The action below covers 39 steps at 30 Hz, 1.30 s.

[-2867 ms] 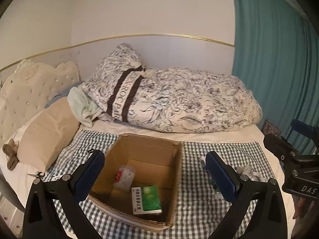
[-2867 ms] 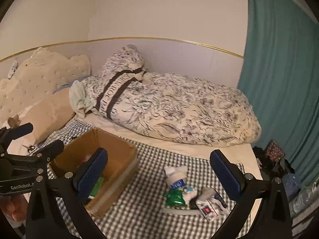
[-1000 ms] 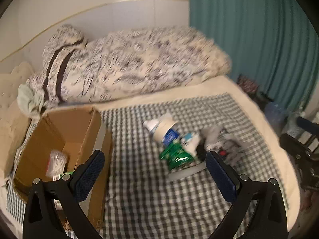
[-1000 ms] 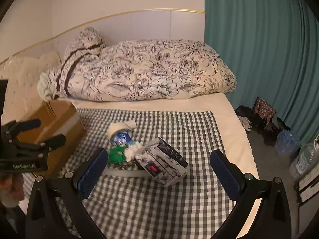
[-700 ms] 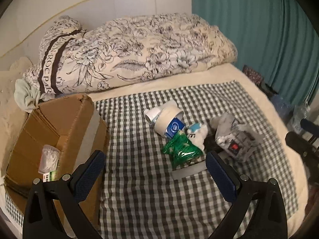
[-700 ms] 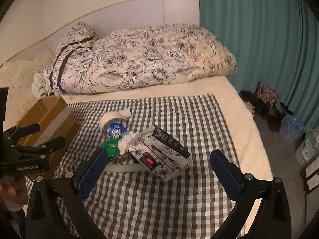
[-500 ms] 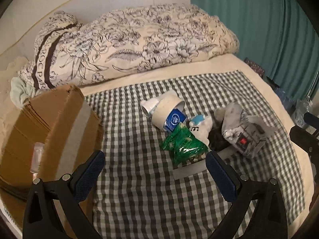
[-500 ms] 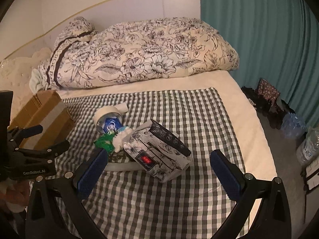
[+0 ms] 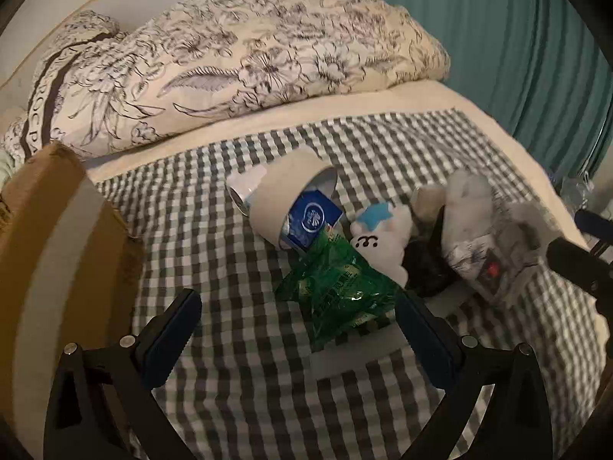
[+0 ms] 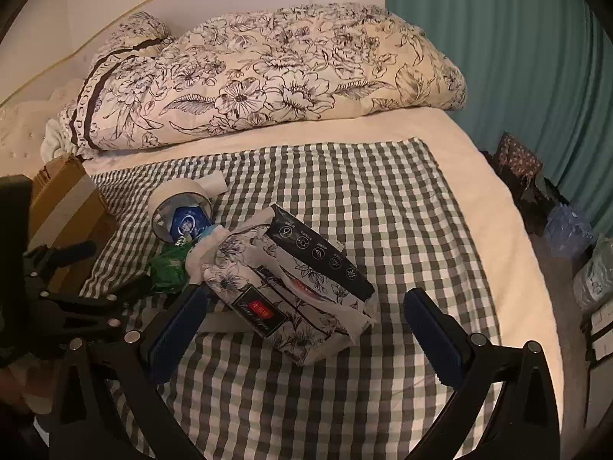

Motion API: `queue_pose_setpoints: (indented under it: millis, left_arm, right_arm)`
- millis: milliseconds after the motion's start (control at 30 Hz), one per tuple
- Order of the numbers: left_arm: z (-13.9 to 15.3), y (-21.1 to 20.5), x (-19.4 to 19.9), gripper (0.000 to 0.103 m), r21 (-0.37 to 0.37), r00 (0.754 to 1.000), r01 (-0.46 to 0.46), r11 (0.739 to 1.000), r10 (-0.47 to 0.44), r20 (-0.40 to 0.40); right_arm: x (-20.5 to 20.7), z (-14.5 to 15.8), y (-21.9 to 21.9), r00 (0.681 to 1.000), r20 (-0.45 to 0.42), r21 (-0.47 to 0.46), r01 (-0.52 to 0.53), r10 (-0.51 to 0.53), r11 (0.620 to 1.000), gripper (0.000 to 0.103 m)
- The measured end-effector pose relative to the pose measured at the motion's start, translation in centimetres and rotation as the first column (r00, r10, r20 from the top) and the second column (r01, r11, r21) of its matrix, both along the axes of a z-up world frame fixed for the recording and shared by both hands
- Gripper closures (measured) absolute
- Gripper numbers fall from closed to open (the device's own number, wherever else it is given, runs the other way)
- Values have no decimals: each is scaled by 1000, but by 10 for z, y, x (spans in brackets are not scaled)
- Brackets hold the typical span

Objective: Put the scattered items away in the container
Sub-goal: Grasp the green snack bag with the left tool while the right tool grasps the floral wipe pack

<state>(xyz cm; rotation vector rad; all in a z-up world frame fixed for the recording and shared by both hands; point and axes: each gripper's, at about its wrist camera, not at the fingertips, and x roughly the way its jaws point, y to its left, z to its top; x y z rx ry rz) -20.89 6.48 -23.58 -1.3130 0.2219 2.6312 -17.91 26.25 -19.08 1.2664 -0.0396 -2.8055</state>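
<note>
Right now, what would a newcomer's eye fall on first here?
Probably the pile of clutter on the checked cloth: a floral tissue pack nearest the open right gripper, with a green packet and a tape roll beside it. Then the cardboard box at far left.

The room was dim and warmly lit, colours muddy. Both fisheye views bent strongly toward dark, vignetted corners. The left wrist view was soft with motion blur, worst on the tissue pack (image 9: 486, 253); the right view stayed sharper.
</note>
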Motion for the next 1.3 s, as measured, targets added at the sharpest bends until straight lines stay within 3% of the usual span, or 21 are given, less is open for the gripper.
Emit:
queue_pose_setpoints:
  millis: [200, 667, 700, 767, 800, 833, 1033, 1233, 1300]
  left_arm:
    - [-23, 5, -15, 0, -12, 1000, 3, 1000, -3, 26]
    - [-53, 11, -42, 1, 54, 998, -2, 999, -1, 65]
    - [-54, 10, -42, 4, 60, 998, -3, 998, -1, 64]
    - [-55, 9, -42, 39, 61, 998, -6, 998, 2, 66]
    - [-55, 9, -42, 49, 62, 998, -4, 998, -1, 70]
    - [-55, 9, -42, 53, 73, 998, 0, 997, -5, 70]
    - [-50, 3, -39, 62, 98, 998, -8, 995, 2, 59]
    - [-41, -4, -34, 64, 107, 999, -13, 994, 7, 53]
    - [-38, -5, -32, 64, 110, 999, -11, 994, 5, 50]
  right_arm:
    - [-12, -17, 0, 1000, 25, -12, -11, 12, 1000, 0]
    - [-40, -49, -3, 997, 77, -32, -14, 17, 999, 0]
    - [-41, -50, -4, 997, 78, -30, -16, 18, 999, 0]
    - [-44, -53, -5, 996, 82, -33, -16, 19, 999, 0]
    - [-44, -54, -4, 996, 83, -37, -14, 17, 999, 0]
    - [-45, -55, -4, 996, 84, -42, -11, 14, 999, 0]
    - [-46, -56, -5, 997, 81, -48, -8, 12, 999, 0]
    - [-43, -58, -7, 996, 93, -41, -4, 8, 999, 1]
    - [-41, -59, -9, 995, 99, -38, -10, 14, 999, 18]
